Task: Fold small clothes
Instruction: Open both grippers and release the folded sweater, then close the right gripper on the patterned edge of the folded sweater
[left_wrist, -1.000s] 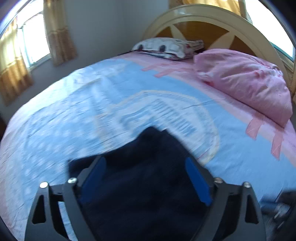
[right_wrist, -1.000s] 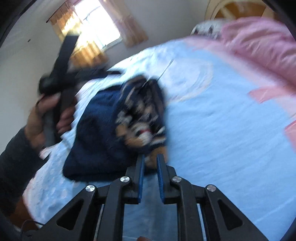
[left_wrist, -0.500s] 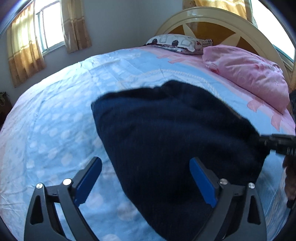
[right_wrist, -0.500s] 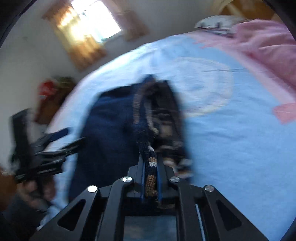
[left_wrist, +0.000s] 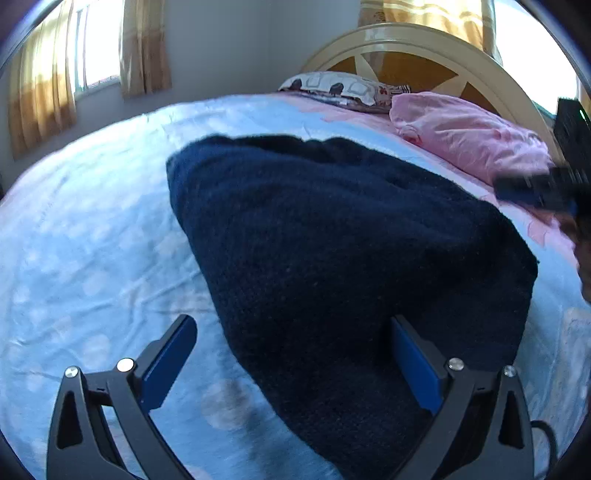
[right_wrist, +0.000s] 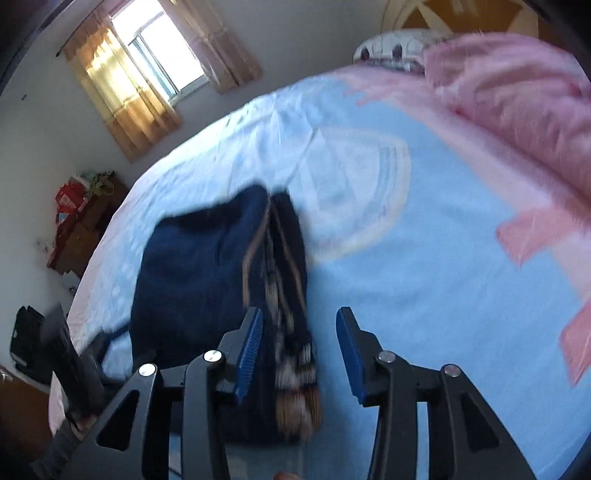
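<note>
A dark navy knitted garment (left_wrist: 332, 251) lies in a folded heap on a bed covered by a pale blue sheet (left_wrist: 92, 240). Seen from the left wrist camera, the left gripper (left_wrist: 291, 354) has its blue-padded fingers (left_wrist: 168, 360) spread wide apart and holds nothing; the garment's near edge fills the gap between them, and the right-hand finger sits against or over the cloth, though actual contact is hard to judge.

From the right wrist camera, the right gripper (right_wrist: 299, 350) also has its fingers (right_wrist: 249, 350) spread, gripping nothing. A striped tan and white edge of the garment (right_wrist: 207, 280) runs down between them, blurred, nearer the left-hand finger.

A pink quilt (left_wrist: 469, 136) is bunched near the curved wooden headboard (left_wrist: 417, 48), beside a patterned pillow (left_wrist: 340, 86). Curtained windows (right_wrist: 155, 70) light the room.
</note>
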